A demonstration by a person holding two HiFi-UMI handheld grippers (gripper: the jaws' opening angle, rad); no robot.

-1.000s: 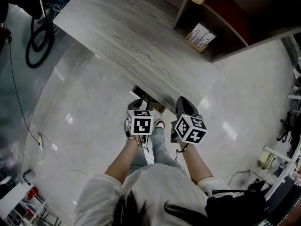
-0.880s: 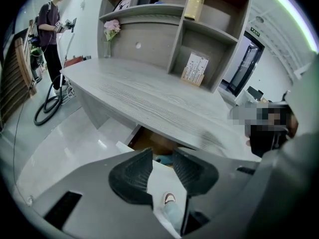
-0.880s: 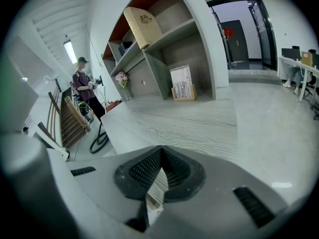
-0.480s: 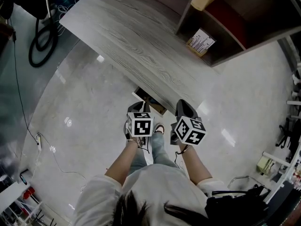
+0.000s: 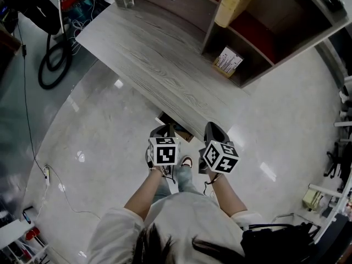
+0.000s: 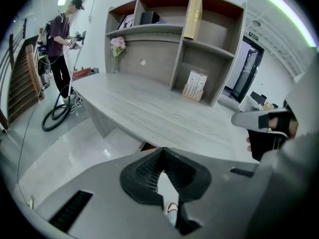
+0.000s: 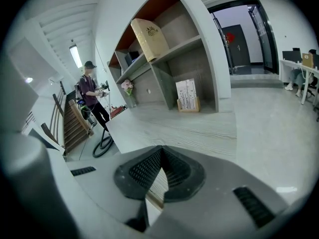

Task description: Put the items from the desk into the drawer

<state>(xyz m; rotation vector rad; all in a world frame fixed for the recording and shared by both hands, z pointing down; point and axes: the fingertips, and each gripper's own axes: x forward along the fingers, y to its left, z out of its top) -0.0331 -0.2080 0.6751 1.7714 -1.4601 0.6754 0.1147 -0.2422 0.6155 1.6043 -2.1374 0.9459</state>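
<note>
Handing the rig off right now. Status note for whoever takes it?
Left gripper: shut, empty, held low by the desk's near edge.
Right gripper: shut, empty, beside the left.
Desk: no loose items visible on top, only a flower vase at the far end.
Drawer: ajar under the near edge; contents can't be made out.
Done: items apparently off the desk.
Left: probably closing the drawer.

Grey wood-grain desk (image 5: 165, 65), pale glossy marbled floor (image 5: 99, 164).
</note>
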